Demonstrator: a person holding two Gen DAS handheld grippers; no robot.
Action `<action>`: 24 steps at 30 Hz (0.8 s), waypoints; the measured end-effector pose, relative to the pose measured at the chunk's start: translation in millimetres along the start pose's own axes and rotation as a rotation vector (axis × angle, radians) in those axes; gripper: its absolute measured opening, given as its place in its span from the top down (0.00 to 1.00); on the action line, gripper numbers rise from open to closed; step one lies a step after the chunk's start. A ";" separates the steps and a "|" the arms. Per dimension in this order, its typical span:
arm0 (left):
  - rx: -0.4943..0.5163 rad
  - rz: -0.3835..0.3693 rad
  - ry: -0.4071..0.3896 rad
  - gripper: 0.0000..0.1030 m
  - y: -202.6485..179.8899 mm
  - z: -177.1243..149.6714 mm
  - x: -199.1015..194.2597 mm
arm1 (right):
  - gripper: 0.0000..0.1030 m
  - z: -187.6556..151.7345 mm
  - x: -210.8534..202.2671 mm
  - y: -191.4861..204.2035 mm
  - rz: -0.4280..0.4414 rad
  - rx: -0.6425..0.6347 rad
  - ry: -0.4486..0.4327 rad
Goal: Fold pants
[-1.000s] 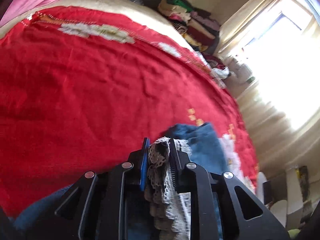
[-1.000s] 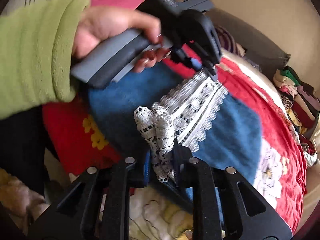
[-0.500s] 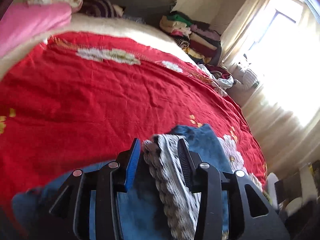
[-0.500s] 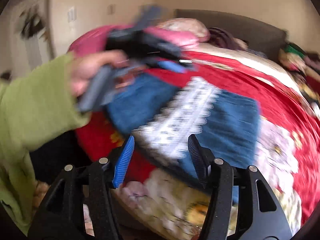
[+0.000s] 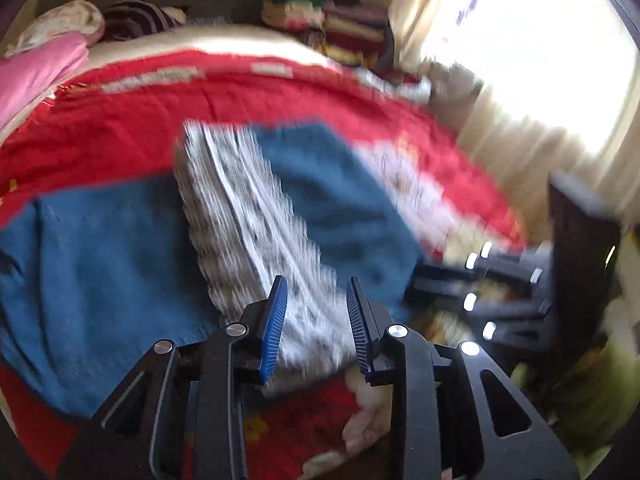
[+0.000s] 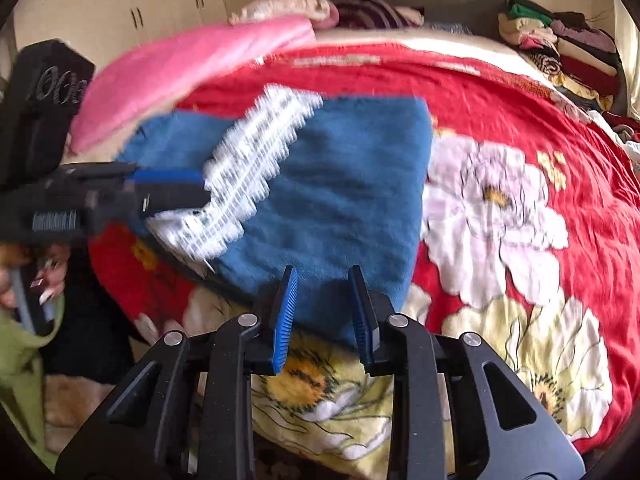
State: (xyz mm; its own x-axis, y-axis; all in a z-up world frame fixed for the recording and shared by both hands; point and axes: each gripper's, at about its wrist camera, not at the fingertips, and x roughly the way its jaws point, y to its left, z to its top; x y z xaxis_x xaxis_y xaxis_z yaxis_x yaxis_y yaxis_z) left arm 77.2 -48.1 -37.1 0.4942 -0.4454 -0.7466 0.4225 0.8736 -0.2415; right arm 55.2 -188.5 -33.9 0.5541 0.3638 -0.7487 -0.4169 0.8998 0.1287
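The blue pants (image 5: 100, 256) lie folded over on the red bed, with their white lace hem (image 5: 248, 208) laid across the middle. They also show in the right wrist view (image 6: 340, 200), lace hem (image 6: 248, 164) toward the left. My left gripper (image 5: 316, 308) is open and empty just above the lace; it also shows at the left of the right wrist view (image 6: 168, 196). My right gripper (image 6: 324, 300) is open and empty over the near edge of the pants; it also shows at the right of the left wrist view (image 5: 480, 280).
The red floral bedspread (image 6: 540, 140) covers the bed. A pink pillow (image 6: 192, 68) lies at the head, left. Stacked clothes (image 6: 568, 52) sit at the far right corner. A bright window (image 5: 540, 40) is to the right. A dark object (image 6: 36, 104) stands at the left.
Both grippers let go of the lace hem and opened. The hem dropped onto the blue pants, and both grippers drew back toward the near edge of the bed.
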 end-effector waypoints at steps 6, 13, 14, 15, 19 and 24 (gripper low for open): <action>0.041 0.045 0.018 0.71 -1.1 -13.5 7.9 | 0.83 -10.6 4.3 -11.7 0.007 0.046 0.026; 0.004 0.021 -0.024 0.70 -0.4 -11.8 -9.4 | 0.79 -3.9 -9.5 -14.9 0.031 0.059 -0.031; 0.002 0.024 -0.041 0.69 -0.9 -8.6 -14.5 | 0.74 -0.2 -15.6 -16.6 0.030 0.062 -0.057; 0.000 0.032 -0.065 0.66 0.5 -4.4 -21.7 | 0.72 5.3 -21.7 -19.0 0.026 0.063 -0.081; -0.017 0.047 -0.116 0.56 6.9 15.2 -30.7 | 0.68 35.4 -28.8 -31.1 0.006 0.046 -0.128; -0.044 0.060 -0.131 0.56 13.7 41.4 -17.8 | 0.67 82.5 -5.2 -45.8 0.015 0.035 -0.119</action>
State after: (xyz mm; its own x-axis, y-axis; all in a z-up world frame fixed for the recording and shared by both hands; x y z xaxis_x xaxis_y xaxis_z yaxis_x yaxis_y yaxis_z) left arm 105.6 -36.3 -1.4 0.6141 -0.4111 -0.6737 0.3570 0.9060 -0.2274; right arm 130.9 -211.7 17.7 0.6307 0.4016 -0.6640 -0.4016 0.9011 0.1635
